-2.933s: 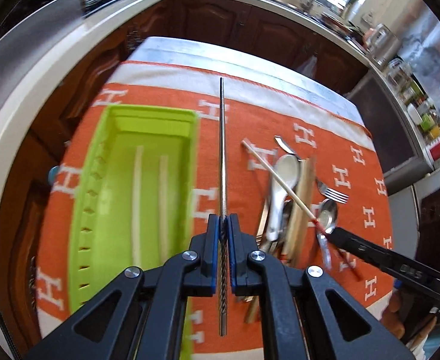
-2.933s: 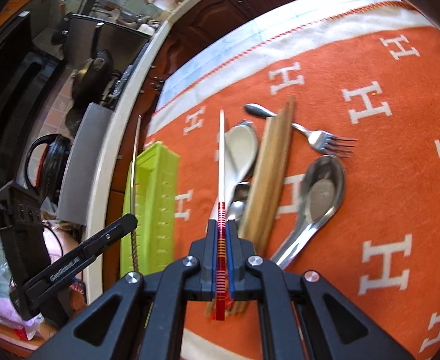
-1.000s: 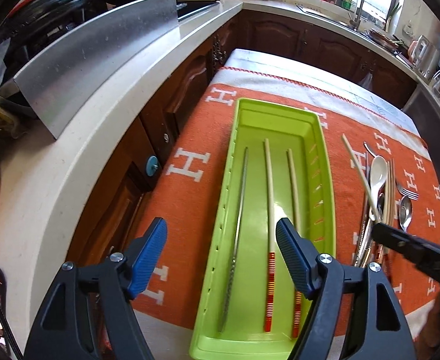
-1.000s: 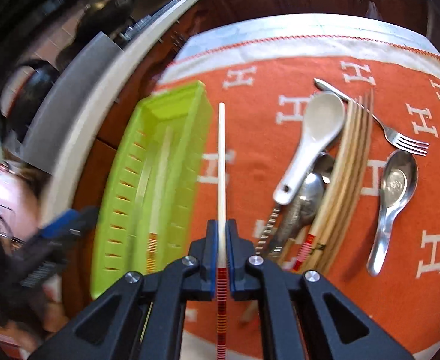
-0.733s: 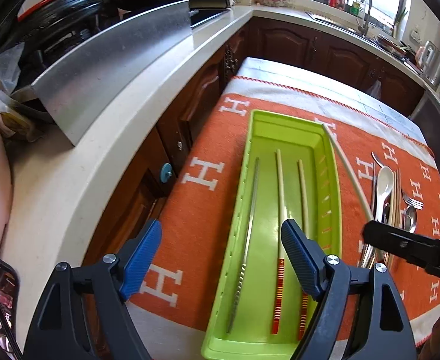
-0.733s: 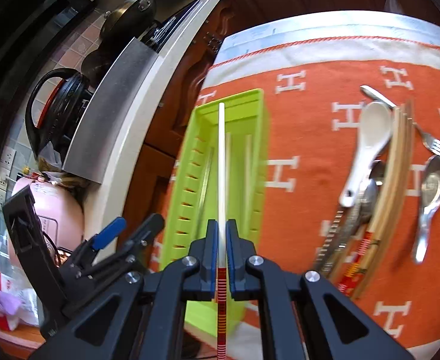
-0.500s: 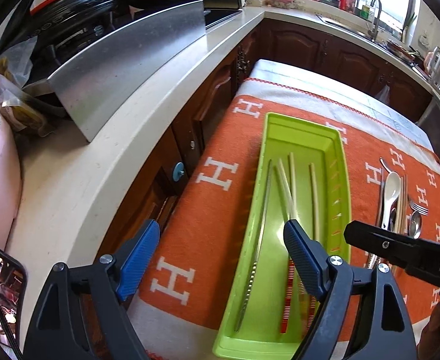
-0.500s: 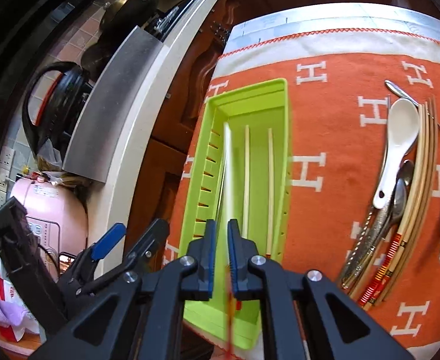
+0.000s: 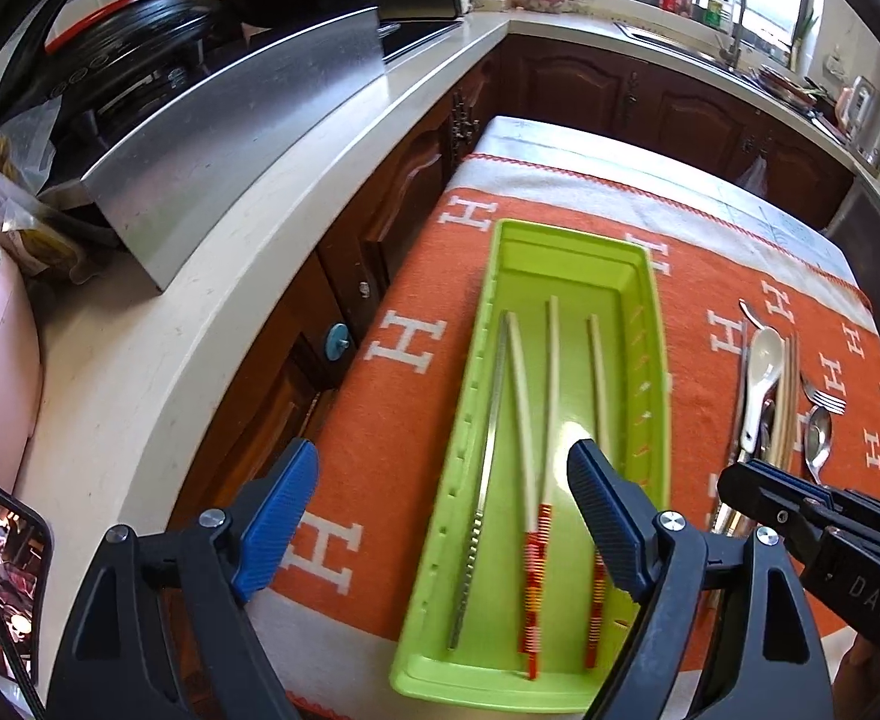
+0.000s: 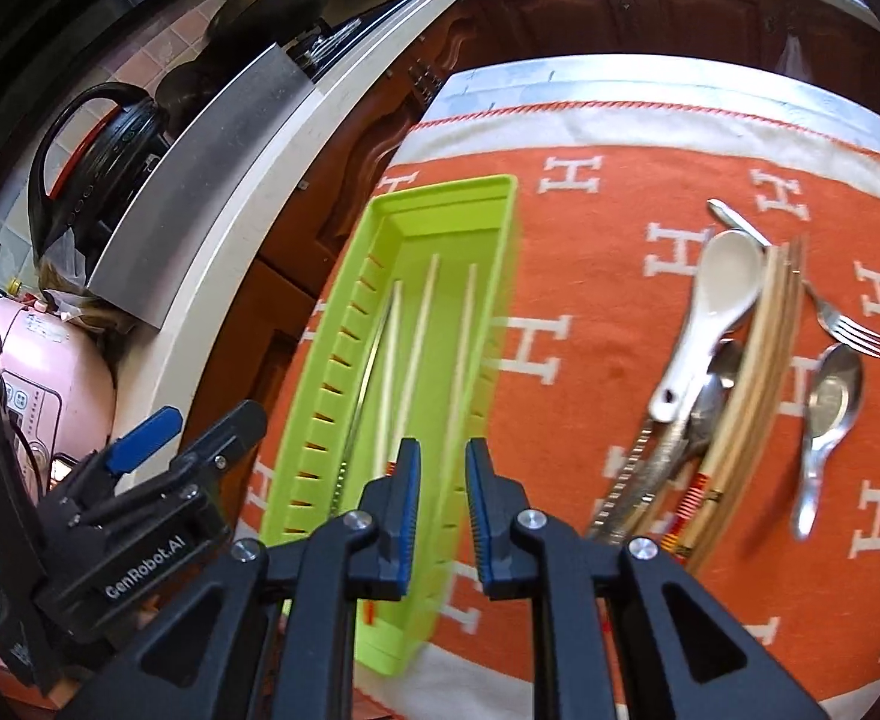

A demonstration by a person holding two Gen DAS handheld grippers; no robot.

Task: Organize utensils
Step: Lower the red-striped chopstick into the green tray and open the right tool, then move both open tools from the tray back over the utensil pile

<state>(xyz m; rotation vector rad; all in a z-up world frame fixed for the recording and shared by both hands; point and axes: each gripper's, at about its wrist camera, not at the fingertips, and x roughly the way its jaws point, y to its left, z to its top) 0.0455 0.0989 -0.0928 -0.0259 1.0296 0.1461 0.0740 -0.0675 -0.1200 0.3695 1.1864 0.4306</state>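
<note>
Black plastic arms frame both views; nearest me, my left gripper stands wide apart with nothing between its blue pads; my right gripper has its jaws parted only narrowly and empty, hanging over the near end of the green tray.

Inside the tray lie three pale chopsticks with red-banded handles and one metal chopstick, roughly lengthwise, two of them crossing near the handles.

Further right on the orange cloth waits the unsorted pile: a white spoon, wooden chopsticks, a steel spoon and a fork.

My worry is the tangle; pulling one piece from that overlapping heap could drag its neighbours across the cloth, and the light tray sits near the table edge, so a nudge might shift it.
</note>
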